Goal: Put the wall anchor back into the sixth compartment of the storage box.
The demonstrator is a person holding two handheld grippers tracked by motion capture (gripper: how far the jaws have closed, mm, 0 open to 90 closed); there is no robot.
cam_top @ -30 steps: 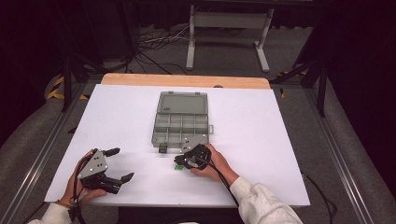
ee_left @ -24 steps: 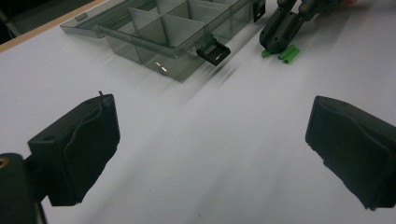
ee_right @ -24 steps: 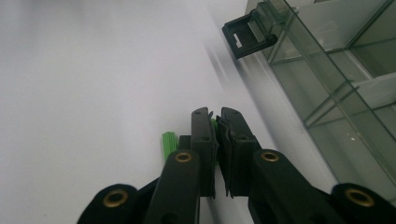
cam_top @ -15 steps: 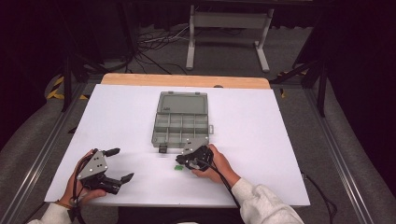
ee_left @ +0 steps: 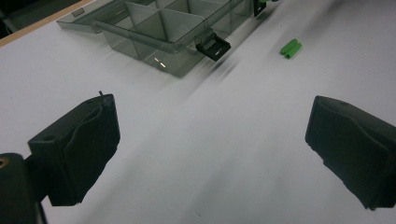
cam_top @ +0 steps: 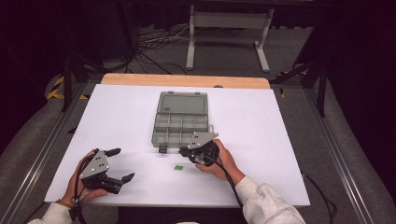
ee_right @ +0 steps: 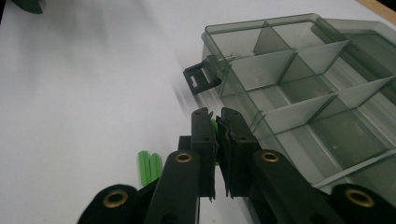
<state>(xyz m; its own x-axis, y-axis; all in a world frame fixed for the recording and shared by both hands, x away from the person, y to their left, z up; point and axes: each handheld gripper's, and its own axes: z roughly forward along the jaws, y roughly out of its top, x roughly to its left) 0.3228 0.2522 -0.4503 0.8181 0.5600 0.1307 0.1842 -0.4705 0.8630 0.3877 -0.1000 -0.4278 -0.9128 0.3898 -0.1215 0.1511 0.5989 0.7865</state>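
A clear grey compartment box (cam_top: pixel 181 123) lies open at the table's middle, its lid folded back. My right gripper (cam_top: pixel 183 151) hovers at the box's near edge, shut on a small green piece (ee_right: pixel 214 125) that peeks out between its pads. In the right gripper view, the gripper (ee_right: pixel 218 116) points at the box (ee_right: pixel 303 93) beside the black latch (ee_right: pixel 201 78). A second green piece (cam_top: pixel 178 167) lies on the white table just below it, also seen as the green piece (ee_left: pixel 290 47). My left gripper (cam_top: pixel 121 164) rests open at the near left, its jaws wide apart (ee_left: pixel 210 149) over bare table.
The white tabletop (cam_top: pixel 271 140) has free room on both sides of the box. A wooden strip (cam_top: pixel 187 80) runs along the far edge. Beyond it stand a metal stand's legs (cam_top: pixel 224 42) and cables on the dark floor.
My right gripper has lifted a little off the table toward the box's near edge, leaving one green piece lying below it. The left gripper has stayed put.
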